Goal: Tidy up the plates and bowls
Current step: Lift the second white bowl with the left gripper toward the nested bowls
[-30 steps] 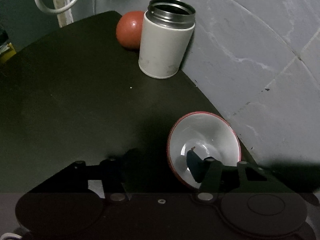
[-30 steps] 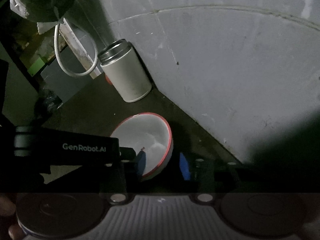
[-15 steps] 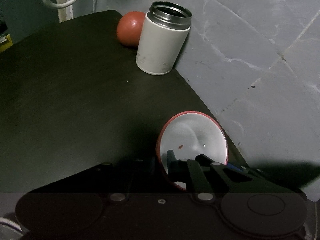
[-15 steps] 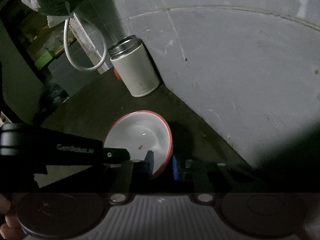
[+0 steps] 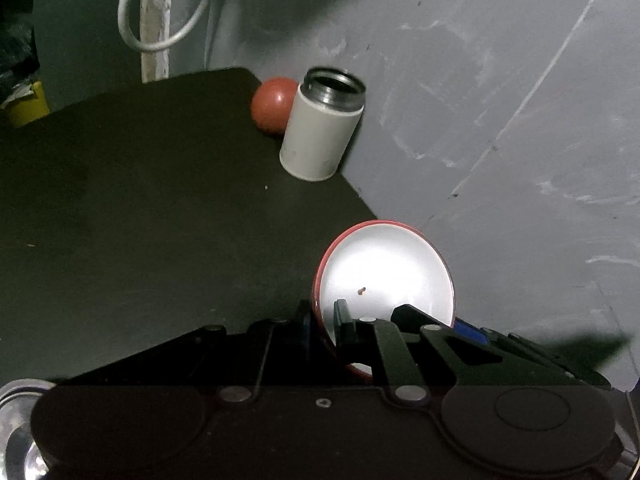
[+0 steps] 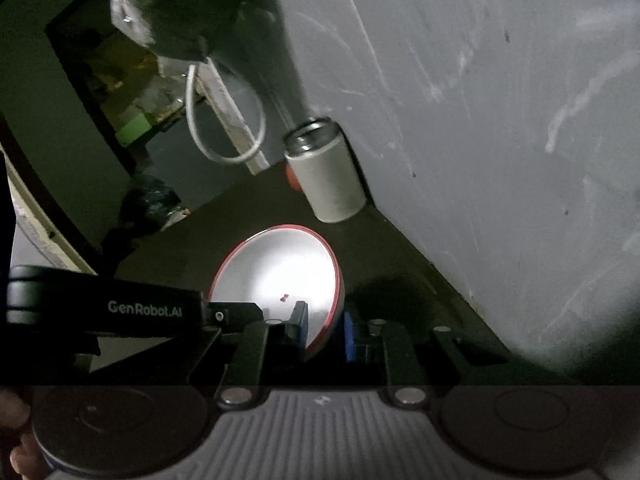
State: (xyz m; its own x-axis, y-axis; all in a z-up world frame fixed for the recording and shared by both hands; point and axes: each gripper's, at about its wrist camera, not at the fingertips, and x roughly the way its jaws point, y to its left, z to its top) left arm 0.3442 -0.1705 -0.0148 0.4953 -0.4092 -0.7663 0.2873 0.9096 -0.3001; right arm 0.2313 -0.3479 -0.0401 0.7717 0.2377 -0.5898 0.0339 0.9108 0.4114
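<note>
Left wrist view: bowl [image 5: 386, 276], white inside with a red rim, tilted steeply, raised off the dark worktop [image 5: 140, 220] near its edge by the grey wall [image 5: 500, 100]. One small dark speck inside; otherwise looks clean.

Left hand-held gripper [image 5: 322, 326]: fingers pinching the bowl's near rim, one outside, one inside.

Right wrist view: right hand-held gripper [image 6: 325, 330] clamps the same bowl [image 6: 280, 272] on its opposite rim, blue pads [image 6: 350, 334] either side of the wall. Left tool body crosses the frame at left.

Judgement: step in hand is carrying the bowl to its stacking place; no plates or other bowls in sight, so task looks early. To do it well: move both grippers together, same rate, no twisting against each other, or the thin rim may slip or the bowl may crack. Level it before setting down.

Surroundings: open white canister [image 5: 322, 128] upright at the worktop's far edge, against the wall, well apart from the bowl. Red ball [image 5: 274, 104] just behind it, touching or nearly. White cable loop [image 5: 164, 12] hangs beyond.
</note>
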